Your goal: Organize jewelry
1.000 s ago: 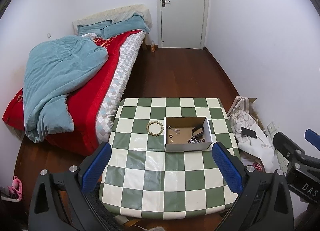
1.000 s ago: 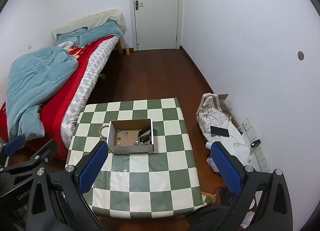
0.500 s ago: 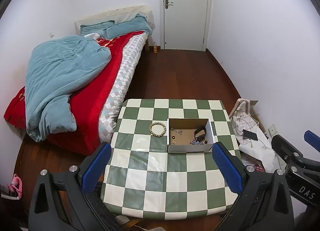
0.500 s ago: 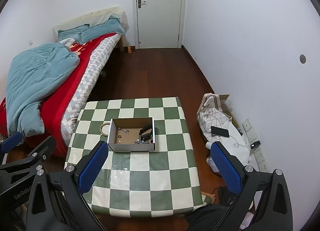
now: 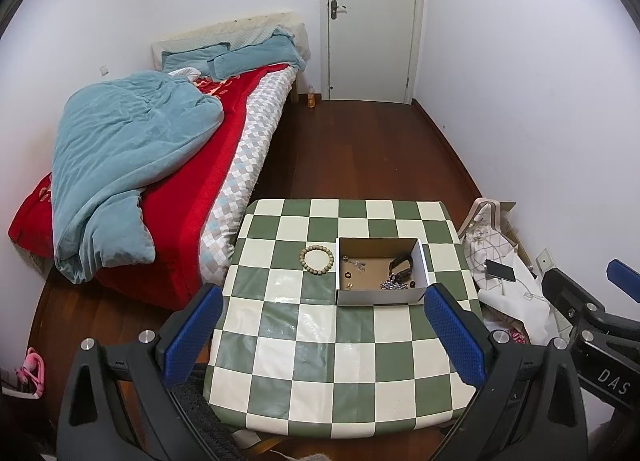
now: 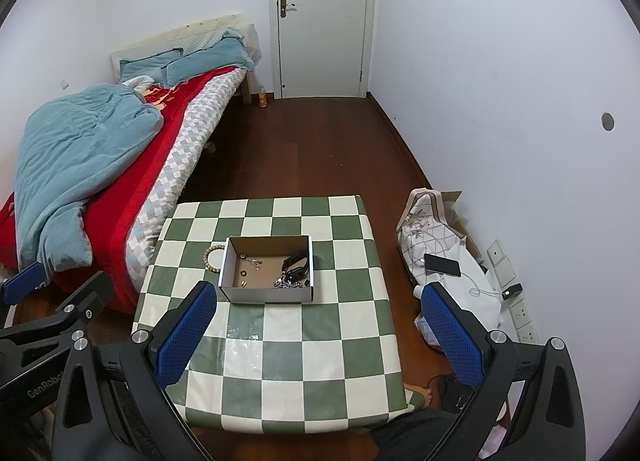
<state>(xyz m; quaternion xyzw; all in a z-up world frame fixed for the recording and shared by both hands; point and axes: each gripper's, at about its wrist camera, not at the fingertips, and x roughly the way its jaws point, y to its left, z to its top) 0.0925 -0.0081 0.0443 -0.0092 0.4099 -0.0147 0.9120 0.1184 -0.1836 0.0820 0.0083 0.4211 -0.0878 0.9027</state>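
Holding both hand-held grippers, left (image 5: 320,337) and right (image 6: 316,335), wide open and empty above the tabletop (image 5: 332,361); bead bracelet (image 5: 317,259) lies just beside the box (image 5: 380,295); I fear my fingers push it away.

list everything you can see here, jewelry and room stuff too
bead bracelet: 1, tan, on the table just left of the box
box: 1, white outside, brown inside, open, mid-table
small jewelry: several pieces, dark and silvery, inside the box; exact count unclear
table: 1, green and cream checks
bed: 1, red cover, teal duvet and pillows, left of the table
door: 1, white, shut, far wall
bottle: 1, orange, on the floor by the door
phone: 1, black, on white bags right of the table
left gripper: black, blue pads, jaws wide apart, empty
right gripper: same, jaws wide apart, empty
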